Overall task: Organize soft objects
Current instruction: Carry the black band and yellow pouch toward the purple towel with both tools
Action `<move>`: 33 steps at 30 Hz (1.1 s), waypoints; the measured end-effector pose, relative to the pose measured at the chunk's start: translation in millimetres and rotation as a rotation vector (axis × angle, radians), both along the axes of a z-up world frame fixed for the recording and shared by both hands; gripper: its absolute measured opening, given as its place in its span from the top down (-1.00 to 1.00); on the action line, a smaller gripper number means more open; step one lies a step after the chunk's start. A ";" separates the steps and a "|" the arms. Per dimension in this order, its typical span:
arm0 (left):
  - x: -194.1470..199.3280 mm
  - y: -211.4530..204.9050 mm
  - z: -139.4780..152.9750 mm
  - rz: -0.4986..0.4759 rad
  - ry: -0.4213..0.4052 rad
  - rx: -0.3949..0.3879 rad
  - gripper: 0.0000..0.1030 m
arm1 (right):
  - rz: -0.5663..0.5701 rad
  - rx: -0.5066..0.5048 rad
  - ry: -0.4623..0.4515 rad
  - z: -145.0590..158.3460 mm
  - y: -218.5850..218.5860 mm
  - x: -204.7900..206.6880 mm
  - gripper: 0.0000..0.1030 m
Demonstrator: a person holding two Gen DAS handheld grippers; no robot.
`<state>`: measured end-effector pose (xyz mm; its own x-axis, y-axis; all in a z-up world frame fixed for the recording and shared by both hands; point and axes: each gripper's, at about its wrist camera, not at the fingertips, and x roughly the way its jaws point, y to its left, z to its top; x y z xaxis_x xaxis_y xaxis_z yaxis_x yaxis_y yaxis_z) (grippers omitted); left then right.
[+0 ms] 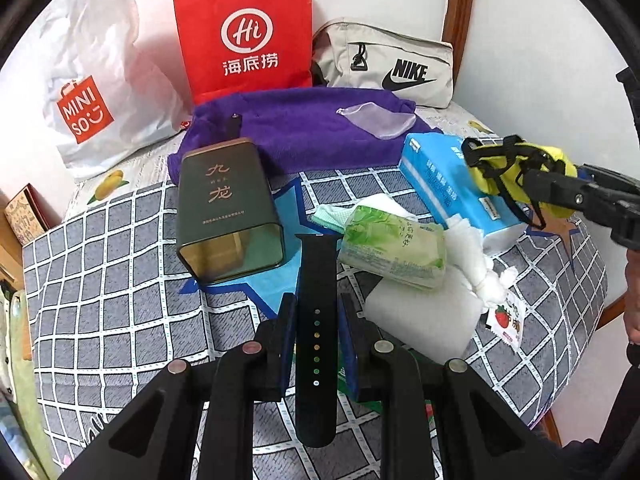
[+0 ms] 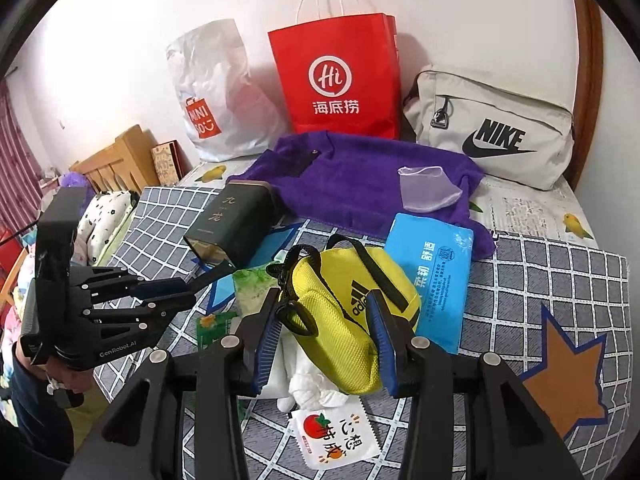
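Slippage is the main risk here: the smooth black watch strap (image 1: 316,336), pinched edge-on, could slide out of the left hand-held gripper (image 1: 316,320) and land among the tissue packs (image 1: 394,248) on the bed (image 1: 120,280). That gripper's jaws stand narrow, clamped on the strap above the bed. The right hand-held gripper (image 2: 326,320) is half open, clamped on a yellow pouch (image 2: 344,312) held over the bed.

A red paper bag (image 2: 334,80), a white plastic shopping bag (image 2: 216,92) and a beige Nike bag (image 2: 496,128) are propped against the wall at the back of the bed (image 1: 104,264). A dark green tin (image 1: 228,208) is laid on its side.
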<state>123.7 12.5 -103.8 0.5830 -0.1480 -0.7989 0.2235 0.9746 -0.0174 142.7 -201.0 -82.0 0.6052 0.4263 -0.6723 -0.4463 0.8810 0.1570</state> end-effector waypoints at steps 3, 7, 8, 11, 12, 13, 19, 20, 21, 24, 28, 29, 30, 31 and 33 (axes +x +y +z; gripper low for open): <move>-3.4 -1.6 4.2 0.001 -0.011 0.000 0.62 | 0.004 0.005 -0.006 0.7 -0.4 -2.9 0.20; -7.6 1.2 11.6 0.005 -0.030 -0.007 0.62 | 0.005 0.013 -0.020 4.3 -2.2 -6.6 0.22; -8.7 2.3 13.7 0.006 -0.035 -0.011 0.62 | 0.005 0.014 -0.024 5.5 -2.6 -7.6 0.23; -10.6 6.9 21.0 0.007 -0.051 -0.029 0.62 | 0.002 0.016 -0.035 9.4 -4.0 -9.8 0.24; -10.4 7.8 23.1 0.008 -0.055 -0.033 0.62 | 0.001 0.017 -0.037 10.1 -3.9 -9.7 0.24; -10.0 9.0 25.8 0.010 -0.059 -0.036 0.62 | 0.001 0.018 -0.039 11.0 -4.2 -9.8 0.24; -3.6 10.3 36.7 0.016 -0.077 -0.043 0.62 | -0.004 0.017 -0.044 15.4 -5.8 -7.1 0.26; -2.3 10.2 38.1 0.016 -0.079 -0.044 0.62 | -0.004 0.016 -0.045 16.2 -6.3 -6.5 0.26; -1.2 10.1 39.8 0.017 -0.081 -0.045 0.62 | -0.006 0.015 -0.047 17.8 -6.8 -4.7 0.26; 6.0 12.0 45.1 0.025 -0.086 -0.053 0.62 | -0.009 0.015 -0.053 22.7 -7.9 0.1 0.26; 18.5 15.9 50.8 0.033 -0.094 -0.060 0.62 | -0.003 0.010 -0.061 29.1 -7.0 8.6 0.26; 21.6 16.9 51.6 0.035 -0.095 -0.060 0.62 | -0.001 0.008 -0.061 30.3 -6.7 12.0 0.26; 24.7 17.7 52.3 0.037 -0.095 -0.060 0.62 | -0.001 0.005 -0.060 31.1 -6.5 14.5 0.26; 28.5 18.7 53.2 0.039 -0.095 -0.061 0.62 | -0.001 0.001 -0.061 31.7 -6.2 17.3 0.26; 36.9 20.7 54.2 0.043 -0.093 -0.064 0.62 | -0.001 -0.004 -0.060 33.2 -5.7 23.6 0.26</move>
<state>160.6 33.3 -49.6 0.6610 -0.1697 -0.7310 0.1848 0.9809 -0.0607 166.3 -206.7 -48.9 0.6445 0.4231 -0.6369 -0.4540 0.8820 0.1264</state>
